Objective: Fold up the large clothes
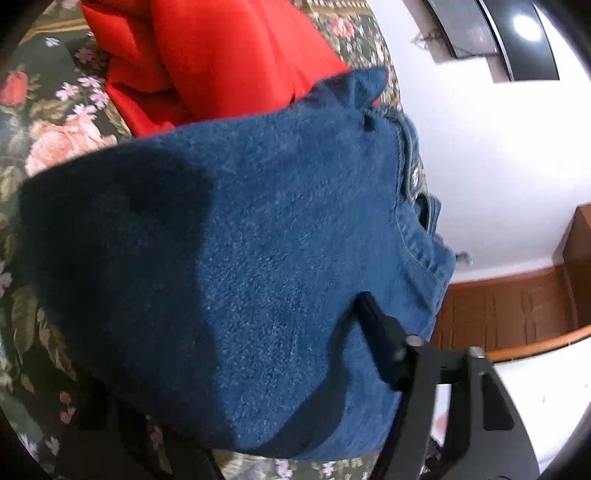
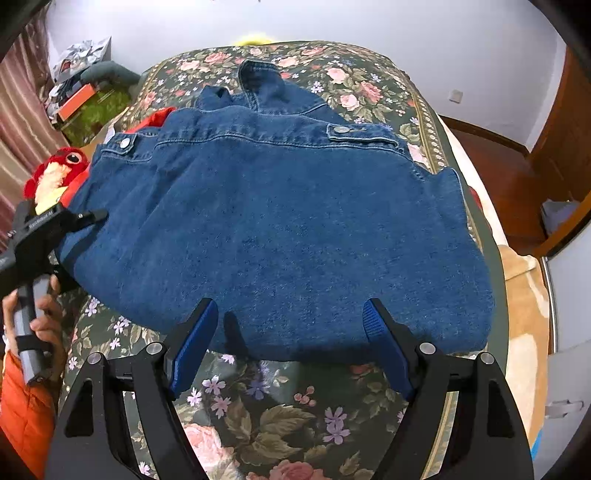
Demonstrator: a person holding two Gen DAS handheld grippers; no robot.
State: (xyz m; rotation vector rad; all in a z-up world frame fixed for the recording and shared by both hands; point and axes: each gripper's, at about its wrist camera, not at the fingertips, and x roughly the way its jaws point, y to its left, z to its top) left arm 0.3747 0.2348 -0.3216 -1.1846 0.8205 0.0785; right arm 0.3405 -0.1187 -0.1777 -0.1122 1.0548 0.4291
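While the denim jacket [image 2: 273,221] lies flat on the floral bed [image 2: 280,413], long axis running left to right, its near hem sits just ahead of the right gripper [image 2: 291,332], jaws spread and empty. The left gripper [image 2: 88,218] is at the left edge; grip unclear.

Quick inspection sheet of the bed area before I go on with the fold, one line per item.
Surface: floral bedspread, mostly covered.
Job's things: denim jacket lying partly folded; red garment beside it.
Clutter: red plush toy at the bed's edge.
Grippers: right tool open at the jacket's near hem; left tool at the jacket's side edge, grip unclear.
Cables: nothing seen.
Surroundings: white wall, wooden door.
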